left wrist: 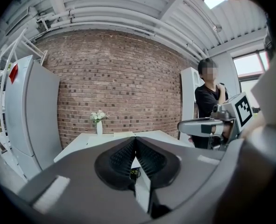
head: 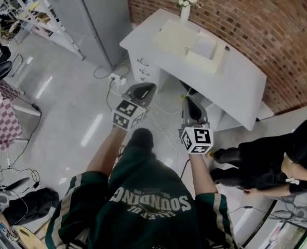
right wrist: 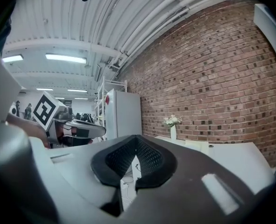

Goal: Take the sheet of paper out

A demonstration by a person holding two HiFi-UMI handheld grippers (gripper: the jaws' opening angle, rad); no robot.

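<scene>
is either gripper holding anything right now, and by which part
Nothing is held. The left gripper and the right gripper each have their jaws shut together on nothing, short of the white desk.

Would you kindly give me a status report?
Left gripper, right gripper shut, empty. Pale cream items on white desk untouched; paper sheet not distinguishable. White cables on floor.
</scene>
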